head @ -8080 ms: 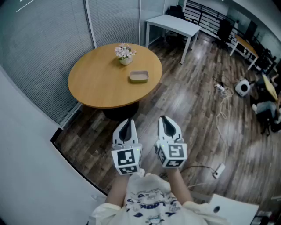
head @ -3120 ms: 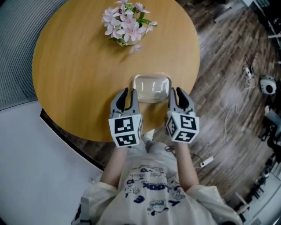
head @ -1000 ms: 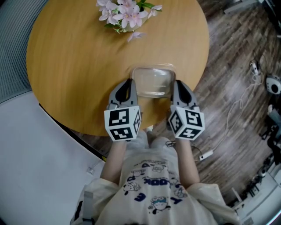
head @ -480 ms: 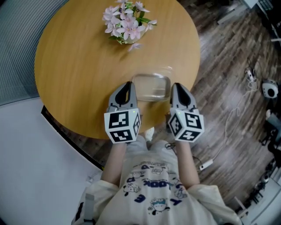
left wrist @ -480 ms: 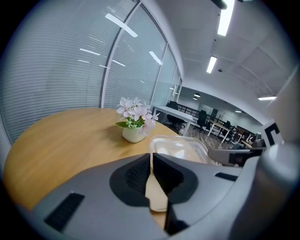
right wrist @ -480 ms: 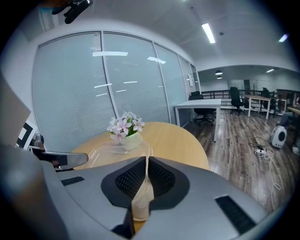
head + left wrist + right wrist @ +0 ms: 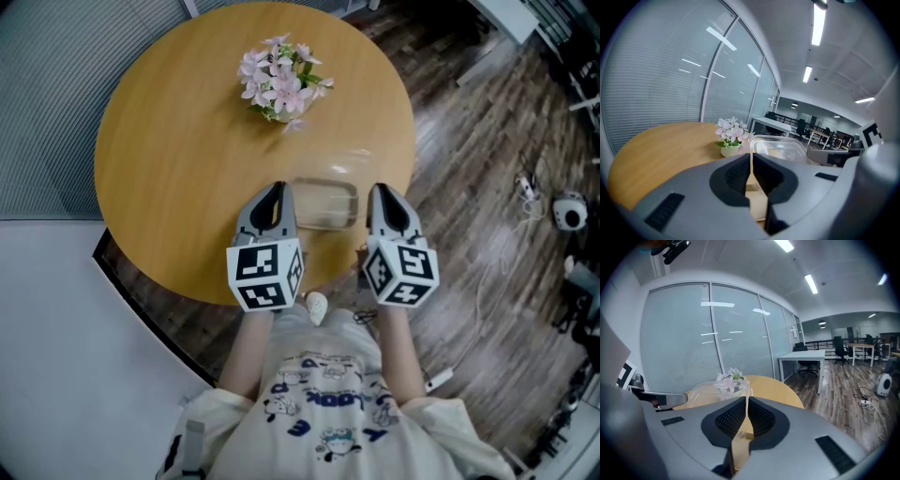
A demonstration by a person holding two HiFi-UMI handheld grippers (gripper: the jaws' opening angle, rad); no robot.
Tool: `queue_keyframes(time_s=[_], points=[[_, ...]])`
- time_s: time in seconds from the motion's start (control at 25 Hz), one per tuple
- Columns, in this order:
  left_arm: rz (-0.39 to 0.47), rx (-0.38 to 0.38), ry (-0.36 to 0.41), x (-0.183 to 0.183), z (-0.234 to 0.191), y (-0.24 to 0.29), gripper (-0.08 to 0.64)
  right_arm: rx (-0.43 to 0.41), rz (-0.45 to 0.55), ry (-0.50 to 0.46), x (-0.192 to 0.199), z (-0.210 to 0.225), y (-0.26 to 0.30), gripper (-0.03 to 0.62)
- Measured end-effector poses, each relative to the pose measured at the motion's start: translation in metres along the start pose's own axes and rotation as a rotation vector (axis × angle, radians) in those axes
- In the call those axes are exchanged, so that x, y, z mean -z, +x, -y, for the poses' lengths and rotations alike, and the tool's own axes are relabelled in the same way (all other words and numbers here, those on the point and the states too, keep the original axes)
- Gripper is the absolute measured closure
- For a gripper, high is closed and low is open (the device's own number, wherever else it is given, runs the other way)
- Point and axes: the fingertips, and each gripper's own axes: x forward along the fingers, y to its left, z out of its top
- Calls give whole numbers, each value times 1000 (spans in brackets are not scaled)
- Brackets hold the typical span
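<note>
The bench (image 7: 159, 150) lies bare across the left and centre-left of the frame, open to passage. At upper centre the flower pot (image 7: 281, 82) stands in the way, with a strip of open wood below it. The clear box (image 7: 323, 204) fills the gap between the left claw (image 7: 274, 199) and the right claw (image 7: 382, 199), both clamped on its rim.

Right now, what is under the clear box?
The round table shows through the clear box, pinched by the left gripper and right gripper. Glare hides whether anything else lies beneath.
</note>
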Motion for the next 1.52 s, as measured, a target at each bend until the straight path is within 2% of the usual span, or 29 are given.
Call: queue_keyframes(time_s=[0.92, 1.52], points=[[258, -23, 76, -93, 26, -81, 541, -76, 248, -86, -101, -33, -64, 574], [377, -32, 106, -136, 39, -124, 541, -109, 353, -133, -146, -50, -95, 574]])
